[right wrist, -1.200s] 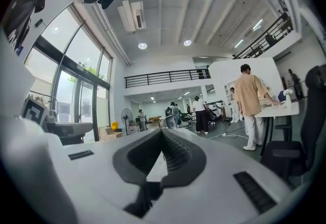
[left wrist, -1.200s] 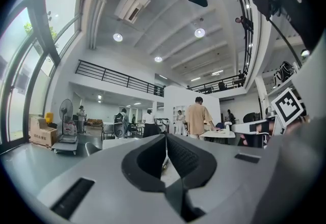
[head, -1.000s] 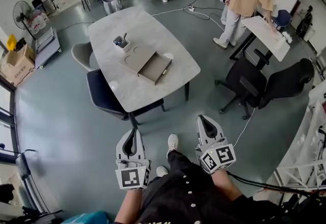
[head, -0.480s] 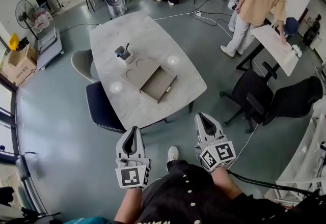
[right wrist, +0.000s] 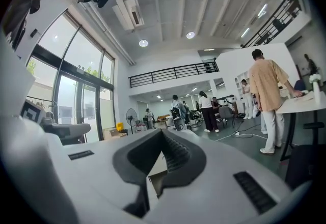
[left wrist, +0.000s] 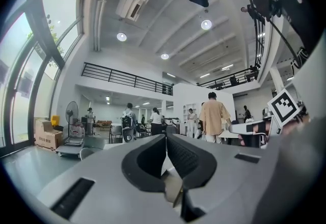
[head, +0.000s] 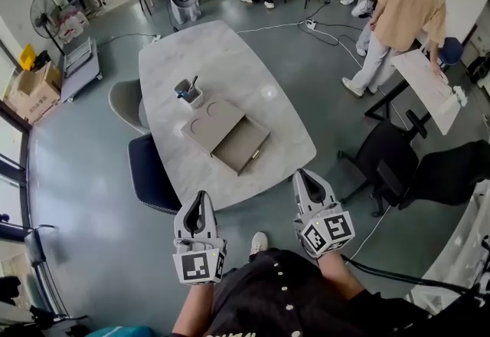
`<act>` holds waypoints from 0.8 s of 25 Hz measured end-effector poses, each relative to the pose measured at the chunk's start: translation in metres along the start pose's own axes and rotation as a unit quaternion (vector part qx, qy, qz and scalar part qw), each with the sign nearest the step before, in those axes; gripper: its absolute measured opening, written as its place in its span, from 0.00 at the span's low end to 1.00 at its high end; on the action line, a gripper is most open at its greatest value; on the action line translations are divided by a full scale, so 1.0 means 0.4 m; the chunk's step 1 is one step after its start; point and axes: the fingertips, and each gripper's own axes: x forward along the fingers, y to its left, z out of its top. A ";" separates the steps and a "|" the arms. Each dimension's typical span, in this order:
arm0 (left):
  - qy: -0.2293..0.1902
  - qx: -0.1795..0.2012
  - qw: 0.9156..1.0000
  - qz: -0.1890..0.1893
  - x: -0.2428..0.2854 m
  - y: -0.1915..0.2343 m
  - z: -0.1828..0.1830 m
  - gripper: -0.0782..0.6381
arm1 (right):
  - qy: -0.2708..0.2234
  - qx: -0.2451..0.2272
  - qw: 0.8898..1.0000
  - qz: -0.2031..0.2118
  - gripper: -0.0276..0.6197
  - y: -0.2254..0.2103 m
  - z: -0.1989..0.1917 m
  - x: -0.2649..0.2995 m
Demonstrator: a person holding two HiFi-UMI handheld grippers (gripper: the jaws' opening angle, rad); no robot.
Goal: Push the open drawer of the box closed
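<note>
Box (head: 214, 122) on table (head: 222, 52), cup (head: 186, 90) just behind it.

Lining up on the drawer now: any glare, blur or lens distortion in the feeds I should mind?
Head view: sharp, strong fisheye bending; one lamp glare spot on the table, none on the open drawer. Left gripper view: dark vignette, left hand-held gripper looms large, jaws shut. Right gripper view: same vignette, bright windows, right hand-held gripper shut.

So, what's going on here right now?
A person stands by the near end of the table with a gripper in each hand. The left gripper and right gripper are both shut on nothing and held well short of the box. Its drawer is open and has not yet been pushed.
</note>
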 end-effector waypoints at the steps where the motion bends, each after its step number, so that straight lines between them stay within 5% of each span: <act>1: 0.000 -0.001 1.000 0.002 0.011 -0.003 0.002 0.13 | 0.001 0.000 1.000 0.002 0.04 -0.011 0.001 0.012; 20: 0.006 -0.004 1.000 0.026 0.072 0.026 0.000 0.13 | 0.024 0.021 0.999 0.013 0.04 -0.063 -0.009 0.109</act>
